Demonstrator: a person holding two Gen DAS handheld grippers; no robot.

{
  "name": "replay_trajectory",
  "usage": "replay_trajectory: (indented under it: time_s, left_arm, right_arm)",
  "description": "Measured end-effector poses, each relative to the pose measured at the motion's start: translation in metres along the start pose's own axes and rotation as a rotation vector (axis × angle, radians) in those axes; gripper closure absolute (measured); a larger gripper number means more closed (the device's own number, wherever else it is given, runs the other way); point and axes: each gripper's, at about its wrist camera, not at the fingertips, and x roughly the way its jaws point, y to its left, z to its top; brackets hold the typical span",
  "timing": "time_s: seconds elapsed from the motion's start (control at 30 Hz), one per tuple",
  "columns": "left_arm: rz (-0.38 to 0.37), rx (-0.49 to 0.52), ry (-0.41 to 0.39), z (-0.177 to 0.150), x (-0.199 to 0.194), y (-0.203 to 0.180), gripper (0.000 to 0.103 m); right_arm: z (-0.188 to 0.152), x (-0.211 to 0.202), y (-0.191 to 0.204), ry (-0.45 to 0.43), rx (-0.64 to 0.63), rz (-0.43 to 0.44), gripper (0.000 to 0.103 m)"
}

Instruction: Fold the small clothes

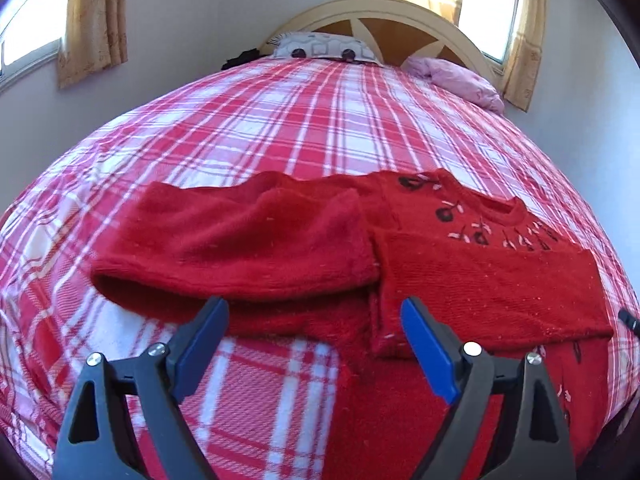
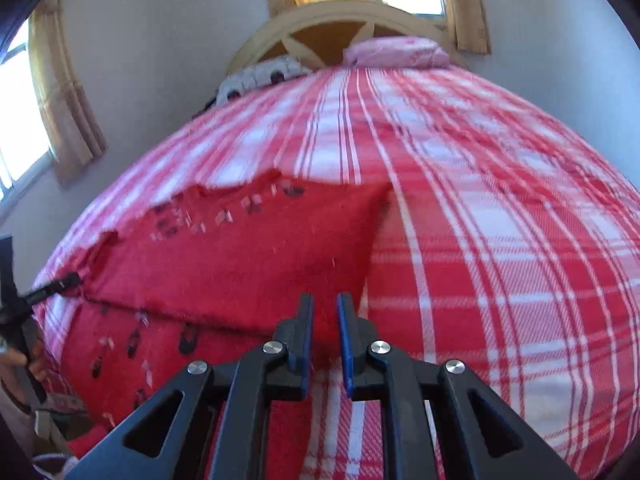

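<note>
From my left wrist camera I see the red sweater [image 1: 360,256] lying across the near part of the plaid bedspread [image 1: 280,128], both sleeves folded in over the body, and dark cherry motifs with pale stitches near the neckline. My left gripper [image 1: 316,344] hovers over the sweater's near edge with its blue pads spread wide and nothing between them. The lower right of the sweater runs out of view behind the gripper's frame. At the head of the bed sit a patterned pillow [image 1: 324,46] and a pink pillow [image 1: 456,78] against a wooden headboard [image 1: 400,12].

From my right wrist camera the picture is smeared. The sweater [image 2: 224,264] fills the left side, its motifs hard to make out. My right gripper [image 2: 324,320] has its pads nearly together with a narrow gap; I see no cloth pinched there. At the far left edge, part of a hand [image 2: 24,362] is cut off.
</note>
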Motion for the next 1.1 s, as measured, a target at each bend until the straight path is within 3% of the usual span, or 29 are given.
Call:
replay_trajectory:
  time_s: [0.2,0.27,0.33,0.4,0.53,0.63,0.73,0.8,0.87,0.93,1.0,1.03,1.07,1.1]
  left_arm:
    - [0.003,-0.001,0.044,-0.002,0.016,-0.017,0.012]
    - [0.016,0.022,0.045,-0.003,0.018,-0.021,0.012]
    - [0.040,0.047,0.049,-0.003,0.019,-0.023,0.012]
    - [0.039,0.054,0.048,-0.003,0.018,-0.022,0.012]
    - [0.016,0.054,0.038,-0.004,0.009,-0.016,0.012]
    - [0.003,0.050,0.019,-0.004,0.006,-0.016,0.012]
    - [0.026,0.063,0.035,-0.005,0.014,-0.018,0.012]
    - [0.031,0.049,0.042,-0.003,0.014,-0.012,0.012]
    - [0.031,0.022,0.015,0.001,0.004,0.001,0.012]
    - [0.068,0.011,-0.027,0.005,-0.011,0.020,0.012]
    - [0.134,-0.001,-0.064,0.007,-0.024,0.043,0.011]
    - [0.156,-0.010,-0.074,0.007,-0.027,0.051,0.008]
    - [0.188,-0.032,-0.085,0.007,-0.032,0.065,0.008]
    - [0.204,-0.053,-0.089,0.006,-0.034,0.074,0.008]
  right_arm:
    - [0.048,0.040,-0.007,-0.012,0.031,0.001,0.091]
    - [0.059,0.071,-0.013,0.037,0.019,0.011,0.091]
    - [0.061,0.102,-0.026,0.121,0.017,-0.033,0.091]
    - [0.061,0.117,-0.042,0.128,0.058,-0.012,0.094]
    - [0.069,0.086,-0.044,0.069,0.116,-0.011,0.090]
    - [0.054,0.050,-0.031,0.023,0.100,0.080,0.090]
    - [0.021,0.031,-0.014,0.032,0.048,0.062,0.090]
    - [-0.005,0.039,-0.009,0.098,0.019,0.042,0.090]
    - [-0.013,0.033,-0.005,0.064,-0.013,0.006,0.090]
    - [-0.004,0.026,0.003,0.081,-0.021,-0.040,0.090]
    - [0.005,0.014,0.011,0.029,-0.001,0.006,0.089]
    - [0.010,0.007,0.019,-0.007,0.013,0.076,0.088]
    - [0.016,0.000,0.031,-0.038,0.029,0.157,0.074]
    - [0.022,-0.003,0.043,-0.062,0.042,0.224,0.045]
